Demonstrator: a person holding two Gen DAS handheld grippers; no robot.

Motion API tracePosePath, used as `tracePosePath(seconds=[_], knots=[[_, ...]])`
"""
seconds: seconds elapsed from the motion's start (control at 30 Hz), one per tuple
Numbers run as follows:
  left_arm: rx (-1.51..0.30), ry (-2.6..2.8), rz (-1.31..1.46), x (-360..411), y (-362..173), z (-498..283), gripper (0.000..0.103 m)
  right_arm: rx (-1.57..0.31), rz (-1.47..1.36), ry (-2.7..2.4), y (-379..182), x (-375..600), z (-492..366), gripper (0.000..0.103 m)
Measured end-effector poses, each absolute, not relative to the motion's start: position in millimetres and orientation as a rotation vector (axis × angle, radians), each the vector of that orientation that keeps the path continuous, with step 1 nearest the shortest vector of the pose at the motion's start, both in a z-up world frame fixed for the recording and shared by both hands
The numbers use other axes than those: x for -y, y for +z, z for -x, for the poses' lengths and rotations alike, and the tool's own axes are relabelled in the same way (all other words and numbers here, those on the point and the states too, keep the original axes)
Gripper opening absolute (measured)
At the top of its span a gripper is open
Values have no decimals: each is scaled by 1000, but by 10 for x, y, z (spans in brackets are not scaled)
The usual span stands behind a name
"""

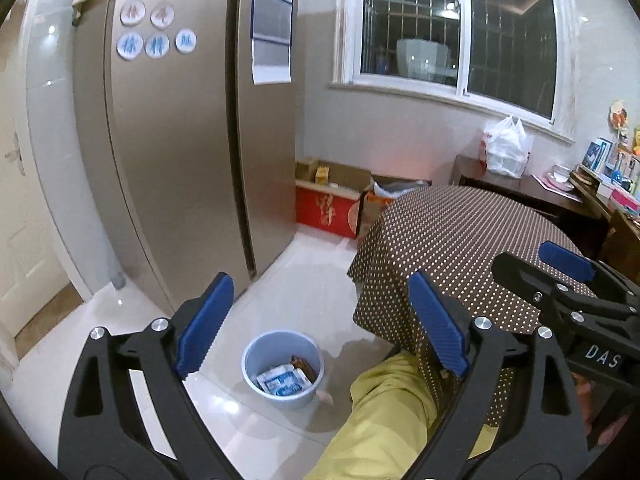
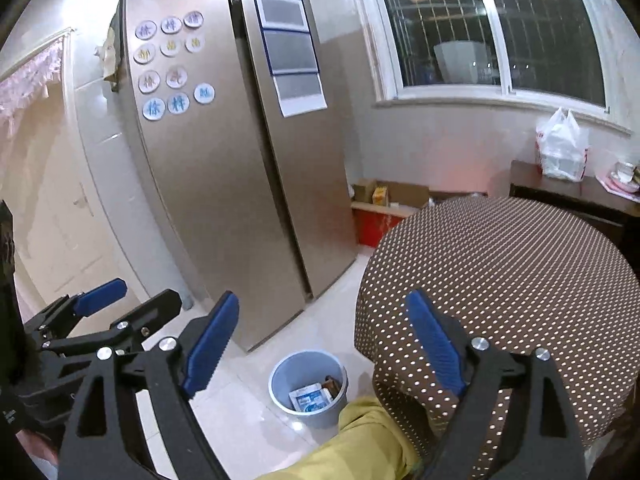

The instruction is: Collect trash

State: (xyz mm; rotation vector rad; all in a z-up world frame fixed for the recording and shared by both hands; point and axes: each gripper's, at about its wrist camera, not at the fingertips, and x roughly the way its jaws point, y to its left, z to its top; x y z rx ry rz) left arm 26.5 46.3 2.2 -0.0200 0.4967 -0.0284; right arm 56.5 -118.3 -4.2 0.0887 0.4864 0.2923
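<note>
the left gripper (image 1: 320, 320) stood wide open with nothing between its blue pads (image 1: 206, 326). the right gripper (image 2: 322, 344) was likewise wide open and empty. each showed at the edge of the other's view: the right one at the right edge of the left wrist view, the left one at the left edge of the right wrist view, so they hung side by side, near each other and apart.

both pointed down and forward over the floor (image 1: 296, 264). below them a grey-blue bin (image 1: 283, 368) stood upright on the pale tiles, just beside the hanging edge of the dotted brown cloth (image 1: 460, 248) that covered the round counter (image 2: 500, 264). inside the bin lay the trash: a white and blue packet (image 1: 285, 383) flat on the bottom, and a small brown piece (image 1: 303, 365) against the wall behind it. the top of the counter was bare in the part that showed.

a knee in yellow-green trousers (image 1: 384, 400) sat next to the bin, partly under the cloth.

a tall bronze fridge (image 1: 180, 152) with round magnets (image 1: 154, 45) stood behind the bin. beyond it, cardboard boxes (image 1: 336, 200) sat on the floor against the wall under a window (image 1: 460, 28), and a white plastic bag (image 1: 506, 148) rested on a dark side table.
</note>
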Motion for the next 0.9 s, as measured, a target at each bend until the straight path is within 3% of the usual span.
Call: tracePosePath(seconds=[0.5,0.9], knots=[[-338,-8,5,-383,304,229,88,-357,-73,299,213,1191,-68,90],[-345,-11,9,-373,282,276,89,-359,-87,303,200,1205,-42,91]])
